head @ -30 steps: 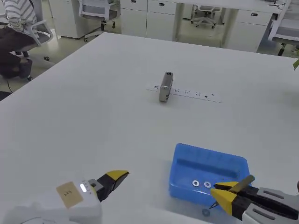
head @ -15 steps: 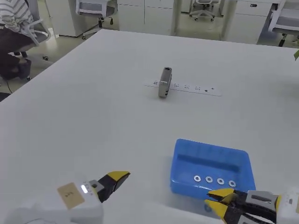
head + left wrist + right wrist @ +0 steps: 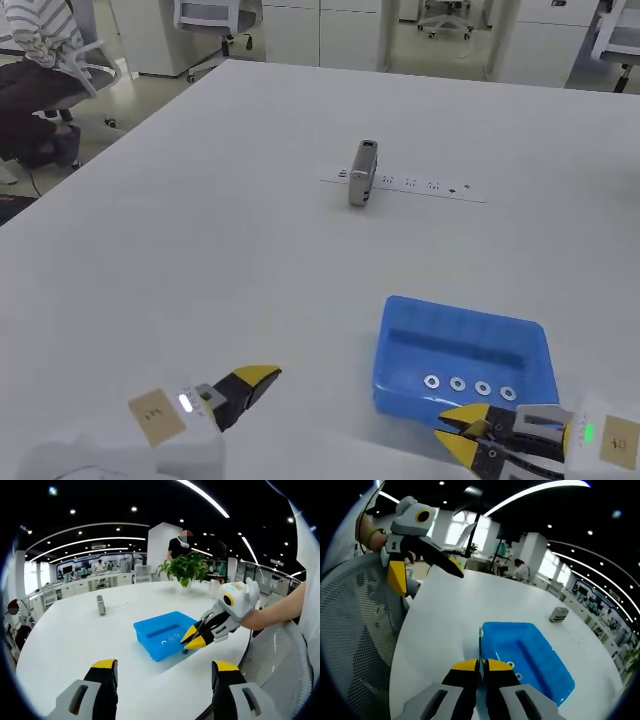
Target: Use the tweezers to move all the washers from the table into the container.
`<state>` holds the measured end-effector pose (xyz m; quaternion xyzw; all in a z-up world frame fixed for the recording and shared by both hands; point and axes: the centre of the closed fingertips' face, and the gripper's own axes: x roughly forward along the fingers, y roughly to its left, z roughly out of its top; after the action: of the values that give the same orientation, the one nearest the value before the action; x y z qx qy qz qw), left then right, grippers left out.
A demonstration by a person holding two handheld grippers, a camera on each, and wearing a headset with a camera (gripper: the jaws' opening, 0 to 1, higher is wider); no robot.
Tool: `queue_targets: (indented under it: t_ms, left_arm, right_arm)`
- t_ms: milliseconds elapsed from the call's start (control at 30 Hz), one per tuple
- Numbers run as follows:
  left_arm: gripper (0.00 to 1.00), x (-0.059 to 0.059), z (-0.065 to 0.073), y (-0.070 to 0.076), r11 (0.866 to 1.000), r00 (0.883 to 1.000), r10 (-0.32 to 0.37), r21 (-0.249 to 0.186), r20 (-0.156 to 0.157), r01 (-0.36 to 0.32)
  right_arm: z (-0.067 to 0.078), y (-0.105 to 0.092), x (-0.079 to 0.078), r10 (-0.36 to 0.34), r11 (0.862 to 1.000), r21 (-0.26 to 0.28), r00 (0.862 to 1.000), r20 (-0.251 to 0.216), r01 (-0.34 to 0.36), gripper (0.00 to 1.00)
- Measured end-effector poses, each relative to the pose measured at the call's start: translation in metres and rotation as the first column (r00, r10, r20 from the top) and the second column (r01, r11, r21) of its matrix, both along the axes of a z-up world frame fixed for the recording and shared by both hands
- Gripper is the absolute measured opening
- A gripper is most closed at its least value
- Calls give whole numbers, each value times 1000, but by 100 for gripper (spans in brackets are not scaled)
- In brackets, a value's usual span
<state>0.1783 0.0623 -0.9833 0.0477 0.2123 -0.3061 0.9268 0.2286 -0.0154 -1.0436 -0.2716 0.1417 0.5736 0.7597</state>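
after backing right hand-held gripper (image 3: pixel 456 431) off the container (image 3: pixel 465 320), counting four washers (image 3: pixel 457 384) inside, two showing before; clamped on tweezers (image 3: pixel 480 641); left hand-held gripper (image 3: pixel 165 665) spread wide, empty; likely near done

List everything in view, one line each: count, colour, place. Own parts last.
table: one, white, under everything
container: one, blue, near the table's front edge
washers: four, silver, in a row inside the container
tweezers: one, dark and thin, between the right gripper's jaws, pointing along the container's edge
power strip: one, white, flat on the far part of the table
small box: one, grey, standing at the power strip's left end
plant: one, green, beyond the table
seated person: one, striped top, far left
left gripper: one, yellow-tipped jaws open, holding nothing
right gripper: one, yellow-tipped jaws shut on the tweezers
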Motion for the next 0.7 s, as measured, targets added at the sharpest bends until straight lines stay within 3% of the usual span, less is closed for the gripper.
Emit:
queue_targets:
  t_ms: [67, 233, 400, 533, 700]
  left_arm:
    - [78, 0, 0, 0, 1000, 1000, -2, 3, 0, 2]
    - [77, 0, -1, 0, 1000, 1000, -4, 4, -1, 4]
    - [77, 0, -1, -1, 1000, 1000, -6, 4, 0, 6]
    - [77, 0, -1, 0, 1000, 1000, -4, 5, 2, 4]
    - [77, 0, -1, -1, 1000, 1000, -4, 0, 5, 4]
  right_arm:
    - [1, 1, -4, -7, 1000, 20, 999, -42, 8, 1]
    - [1, 2, -13, -19, 999, 32, 996, -87, 22, 1]
    - [0, 7, -37, 5, 999, 32, 992, -128, 0, 1]
    - [-1, 10, -59, 48, 999, -7, 990, -129, -49, 1]
    - [0, 13, -75, 80, 996, -13, 986, -149, -83, 1]
